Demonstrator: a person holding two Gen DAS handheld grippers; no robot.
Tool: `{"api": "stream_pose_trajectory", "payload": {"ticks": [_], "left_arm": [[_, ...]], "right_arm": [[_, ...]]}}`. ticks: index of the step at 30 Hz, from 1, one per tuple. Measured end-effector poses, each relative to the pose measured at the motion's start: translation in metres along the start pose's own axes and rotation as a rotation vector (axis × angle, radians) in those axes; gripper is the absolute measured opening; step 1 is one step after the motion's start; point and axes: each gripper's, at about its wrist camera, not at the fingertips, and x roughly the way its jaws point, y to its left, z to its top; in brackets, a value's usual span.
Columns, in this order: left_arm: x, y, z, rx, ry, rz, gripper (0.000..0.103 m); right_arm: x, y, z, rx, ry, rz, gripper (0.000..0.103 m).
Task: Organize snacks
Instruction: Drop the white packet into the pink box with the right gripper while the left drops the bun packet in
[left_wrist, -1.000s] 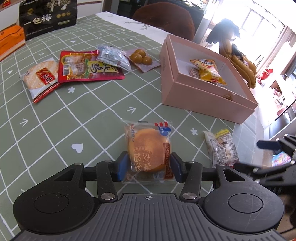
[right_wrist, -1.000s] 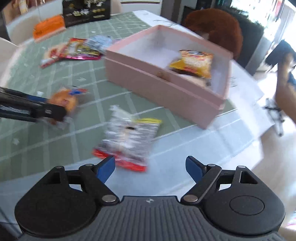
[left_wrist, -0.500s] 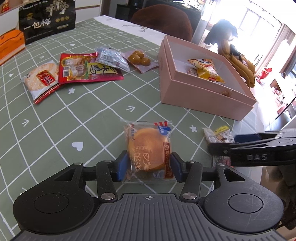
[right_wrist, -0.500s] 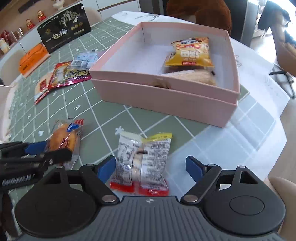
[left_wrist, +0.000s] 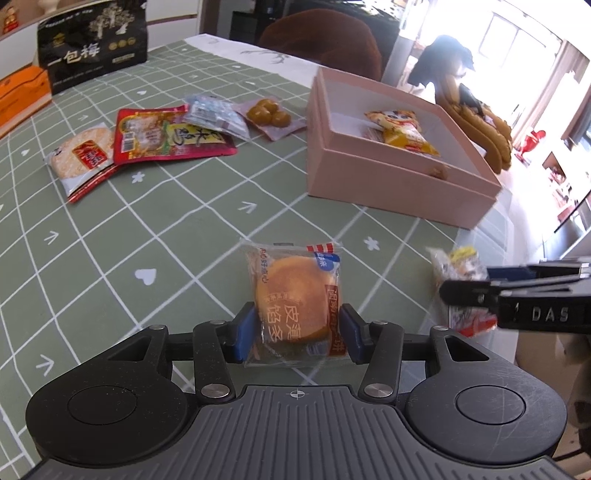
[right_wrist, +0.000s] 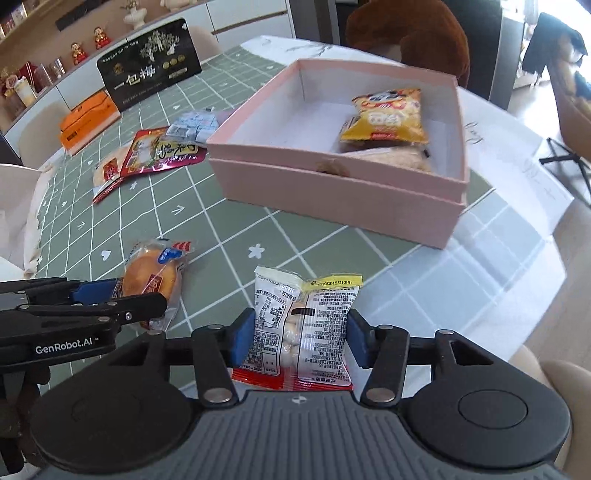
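Left gripper (left_wrist: 296, 334) pinches cake packet (left_wrist: 295, 301); right gripper (right_wrist: 300, 341), jaws just closing, pinches white packet (right_wrist: 303, 328), long axis pointing toward box (right_wrist: 343, 199), near tabletop edge.

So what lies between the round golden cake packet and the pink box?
Only bare green checked tablecloth between cake packet and pink box, in the left wrist view.

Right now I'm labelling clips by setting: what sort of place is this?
Most likely a home dining room: a round table with a green grid tablecloth, upholstered chairs around it, and shelves of ornaments behind.
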Motion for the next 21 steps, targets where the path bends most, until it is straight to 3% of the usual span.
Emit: {"api": "stream_pose_trajectory", "payload": {"ticks": [3, 6, 9, 11, 13, 17, 21], "left_arm": [[-0.004, -0.009, 0.0, 0.026, 0.001, 0.003, 0.05], [-0.023, -0.013, 0.015, -0.003, -0.06, -0.043, 0.049], [-0.055, -0.015, 0.062, -0.03, -0.193, -0.128, 0.049], [-0.075, -0.023, 0.104, 0.016, -0.275, -0.155, 0.049], [-0.082, -0.031, 0.142, 0.055, -0.311, -0.17, 0.05], [-0.05, -0.044, 0.184, 0.066, -0.305, -0.202, 0.05], [0.035, -0.051, 0.176, 0.049, -0.166, -0.25, 0.047]], "right_arm": [[-0.008, -0.009, -0.004, 0.018, -0.029, 0.002, 0.052], [-0.013, -0.018, -0.006, 0.053, -0.046, 0.02, 0.052], [-0.033, -0.028, -0.001, 0.085, -0.086, 0.07, 0.052], [-0.06, -0.037, 0.023, 0.084, -0.153, 0.12, 0.052], [-0.088, -0.045, 0.057, 0.054, -0.237, 0.104, 0.052], [-0.118, -0.061, 0.137, 0.022, -0.329, 0.016, 0.052], [-0.09, -0.076, 0.189, 0.087, -0.262, -0.006, 0.052]]}}
